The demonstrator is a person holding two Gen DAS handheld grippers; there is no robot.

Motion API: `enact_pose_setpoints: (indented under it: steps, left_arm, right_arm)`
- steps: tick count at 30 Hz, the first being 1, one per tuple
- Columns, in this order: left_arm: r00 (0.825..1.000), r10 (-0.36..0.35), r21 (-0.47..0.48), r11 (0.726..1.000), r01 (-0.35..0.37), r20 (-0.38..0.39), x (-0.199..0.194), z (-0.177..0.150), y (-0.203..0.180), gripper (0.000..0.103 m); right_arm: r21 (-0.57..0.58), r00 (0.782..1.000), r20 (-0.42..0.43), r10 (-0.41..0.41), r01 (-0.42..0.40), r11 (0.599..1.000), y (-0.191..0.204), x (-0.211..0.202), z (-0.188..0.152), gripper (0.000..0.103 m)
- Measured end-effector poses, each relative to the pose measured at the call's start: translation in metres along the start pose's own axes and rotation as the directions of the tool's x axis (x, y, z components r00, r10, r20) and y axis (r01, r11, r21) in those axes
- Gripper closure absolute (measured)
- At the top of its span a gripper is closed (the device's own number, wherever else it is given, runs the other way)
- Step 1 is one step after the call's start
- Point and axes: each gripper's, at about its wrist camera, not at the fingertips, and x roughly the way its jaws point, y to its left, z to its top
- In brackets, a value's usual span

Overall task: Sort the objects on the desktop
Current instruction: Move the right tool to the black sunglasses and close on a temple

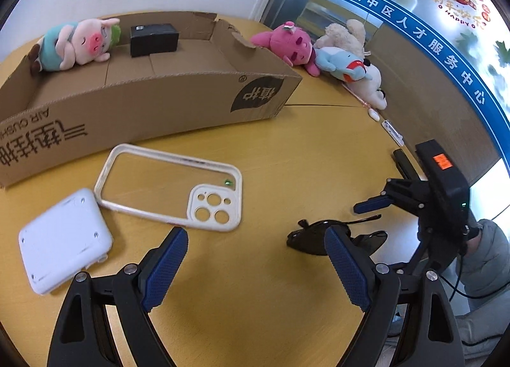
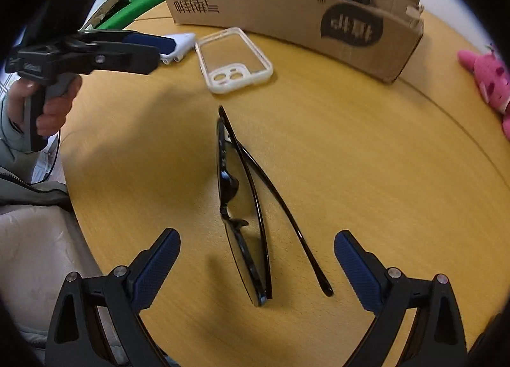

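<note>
Lying at far left on the yellow table (image 1: 271,156): white power bank (image 1: 63,239), flat, one corner just beside the clear phone case (image 1: 169,187), itself lying back-up with camera cut-outs toward the near edge. Standing behind both: long cardboard box (image 1: 153,112), open-topped, holding a plush pig (image 1: 76,45) on its side at the left end and a black box (image 1: 154,39) near the middle, the two apart. Hovering above bare tabletop in front of the case: left gripper (image 1: 255,265), blue pads spread wide, gripping nothing. Lying right of centre: black sunglasses (image 2: 242,207), folded unevenly, one temple arm splayed outward, resting on the table clear of the case. Poised directly over the sunglasses: right gripper (image 2: 256,266), fingers wide apart, frame lying between them in view but touched by neither pad. Resting at the far right edge of the table, outside the box: pink plush (image 1: 291,43), cream plush (image 1: 346,35) and blue plush (image 1: 341,62), pressed together in a heap.
</note>
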Motion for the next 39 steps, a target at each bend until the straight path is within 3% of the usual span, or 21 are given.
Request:
enact_pose_setpoints:
  steps: [5,8,9,10,16,20,23,24,27,31,33,35,37,39]
  left_arm:
    - [1.000,0.007,-0.059,0.998,-0.007,-0.003,0.000,-0.011,0.015,0.015]
    - [1.000,0.004,-0.094,0.996,-0.005,-0.008,0.002,-0.015,0.023,0.015]
    - [1.000,0.004,-0.099,0.995,-0.005,-0.011,0.002,-0.015,0.025,0.015]
    - [1.000,0.004,-0.103,0.995,-0.006,-0.013,0.002,-0.017,0.026,0.015]
    - [0.998,-0.063,-0.119,0.991,0.059,-0.032,0.010,-0.019,0.021,0.015]
    - [0.992,-0.115,-0.162,0.981,0.106,-0.051,0.022,-0.017,0.019,0.015]
    - [0.991,-0.117,-0.169,0.980,0.105,-0.063,0.026,-0.017,0.019,0.015]
    - [0.991,-0.118,-0.170,0.980,0.105,-0.066,0.027,-0.017,0.018,0.015]
    - [0.988,-0.135,-0.176,0.977,0.120,-0.075,0.030,-0.018,0.016,0.015]
    - [0.982,-0.158,-0.179,0.974,0.138,-0.100,0.039,-0.020,0.009,0.016]
    - [0.978,-0.173,-0.195,0.970,0.148,-0.119,0.045,-0.022,0.008,0.017]
    - [0.975,-0.189,-0.210,0.964,0.162,-0.114,0.047,-0.023,0.007,0.018]
    - [0.973,-0.200,-0.227,0.959,0.170,-0.115,0.049,-0.023,0.007,0.028]
    - [0.970,-0.212,-0.243,0.953,0.178,-0.119,0.051,-0.025,0.006,0.042]
  right_arm:
    - [-0.035,1.000,0.008,-0.013,0.013,0.999,0.012,0.013,0.007,0.017]
    - [-0.041,0.999,0.029,-0.027,0.028,0.999,0.021,0.016,0.016,0.041]
    - [-0.035,0.999,0.034,-0.026,0.027,0.999,0.022,0.017,0.020,0.058]
    - [-0.025,0.999,0.035,-0.013,0.014,1.000,0.023,0.017,0.021,0.067]
    - [0.033,0.998,0.055,-0.007,0.006,0.999,0.036,0.021,0.032,0.068]
    - [0.139,0.994,0.113,-0.017,0.001,0.990,0.035,0.028,0.047,0.068]
    - [0.142,0.991,0.130,-0.011,-0.008,0.990,0.041,0.030,0.052,0.066]
    - [0.128,0.991,0.136,-0.002,-0.015,0.992,0.044,0.027,0.052,0.061]
    - [0.072,0.989,0.143,-0.046,0.036,0.997,0.052,0.010,0.042,0.033]
    - [0.067,0.997,0.062,-0.042,0.038,0.997,0.046,0.008,0.025,0.031]
    - [0.043,0.999,0.019,-0.050,0.049,0.998,0.052,0.018,0.017,0.034]
    - [0.011,0.997,0.032,-0.073,0.073,0.997,0.062,0.018,0.016,0.042]
    - [0.041,0.998,0.044,-0.033,0.031,0.999,0.061,0.014,0.019,0.078]
    - [0.068,0.998,0.058,-0.014,0.010,0.998,0.060,0.013,0.020,0.078]
